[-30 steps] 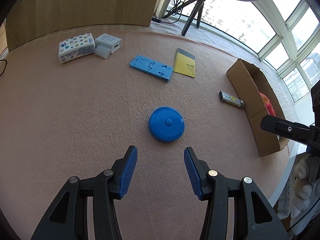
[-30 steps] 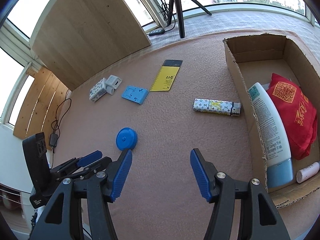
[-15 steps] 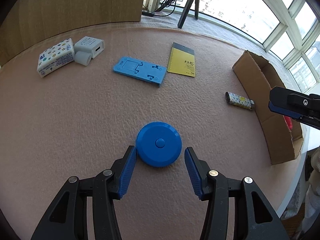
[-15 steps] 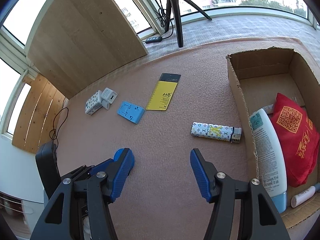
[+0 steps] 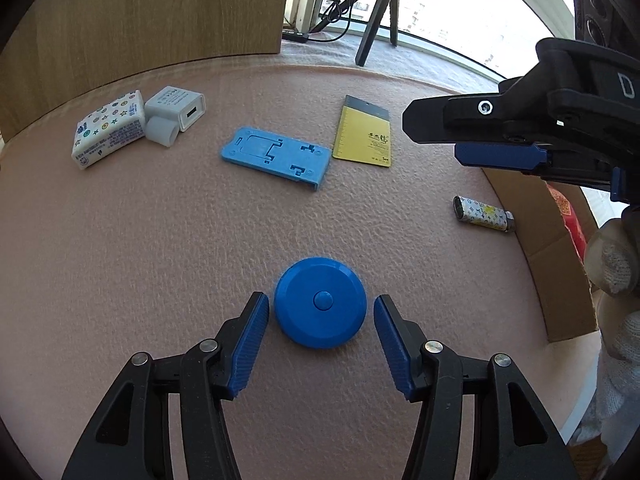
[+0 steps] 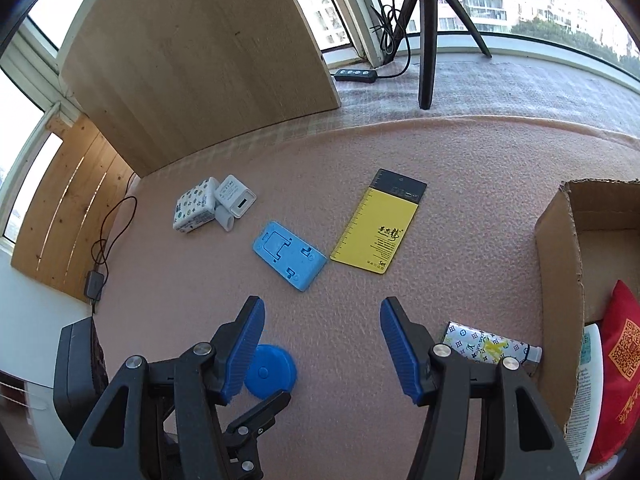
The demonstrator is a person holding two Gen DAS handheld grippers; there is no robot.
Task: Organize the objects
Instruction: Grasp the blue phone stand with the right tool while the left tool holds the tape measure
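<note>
A round blue disc (image 5: 320, 302) with a centre button lies flat on the pink mat, between the fingers of my left gripper (image 5: 318, 320), which is open with a small gap on each side. The same disc (image 6: 271, 372) shows low in the right wrist view, partly behind a finger. My right gripper (image 6: 322, 338) hovers open over bare mat, nothing between its fingers; it also appears in the left wrist view as the right gripper (image 5: 480, 136) at upper right. A patterned lighter (image 6: 490, 347) lies beside its right finger.
On the mat lie a blue phone stand (image 5: 276, 156), a yellow card (image 5: 364, 134), a patterned tissue pack (image 5: 108, 128) and a white charger (image 5: 176, 112). A cardboard box (image 6: 560, 240) at right holds a red pouch (image 6: 620, 360) and a white tube. Tripod and wooden board stand behind.
My left gripper has moved forward until the blue disc sits between its open fingers. My right gripper has moved left and forward, away from the box, now above the left gripper.
</note>
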